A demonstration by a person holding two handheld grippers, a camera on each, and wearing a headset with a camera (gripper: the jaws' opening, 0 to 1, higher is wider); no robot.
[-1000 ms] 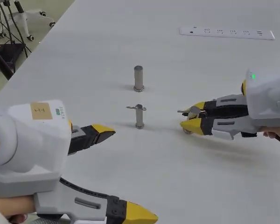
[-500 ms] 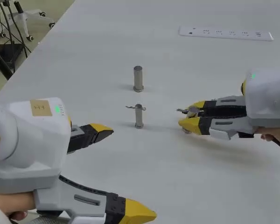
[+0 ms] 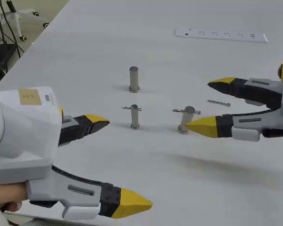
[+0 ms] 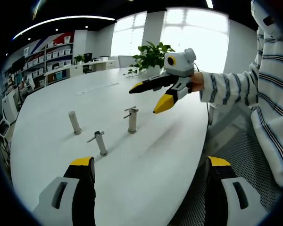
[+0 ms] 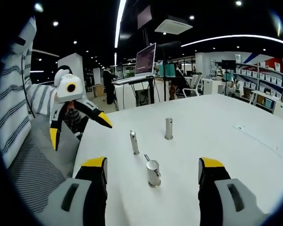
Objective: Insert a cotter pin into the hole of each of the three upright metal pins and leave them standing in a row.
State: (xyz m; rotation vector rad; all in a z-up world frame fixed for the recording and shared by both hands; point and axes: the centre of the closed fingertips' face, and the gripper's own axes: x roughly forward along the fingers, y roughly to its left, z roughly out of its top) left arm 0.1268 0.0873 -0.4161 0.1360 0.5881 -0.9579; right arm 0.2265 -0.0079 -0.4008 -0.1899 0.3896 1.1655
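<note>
My left hand-held gripper (image 3: 129, 164) hangs low at the near edge of the tabletop (image 3: 85, 56), released, its yellow-tipped jaws spread wide and empty. My right hand-held gripper (image 3: 197, 105) sits at the right side, also released and empty. Three short grey metal pins stand on flared bases on the tabletop. The far pin (image 3: 134, 79) is a plain, bare cylinder. Nearer to me, the middle pin (image 3: 135, 117) carries a thin cotter pin (image 3: 128, 108) crosswise through its top, sticking out to the left. The third pin (image 3: 185, 120) stands to the right of the middle pin, well apart from it, with a second cotter pin (image 3: 178, 111) through its head. Its base is just beside the yellow tip of the right gripper's lower jaw, and I cannot tell whether they touch. A loose cotter pin (image 3: 219, 102) lies flat on the tabletop between the right jaws, to the right of the third pin. A white power strip (image 3: 220, 35) lies at the far side of the tabletop.
</note>
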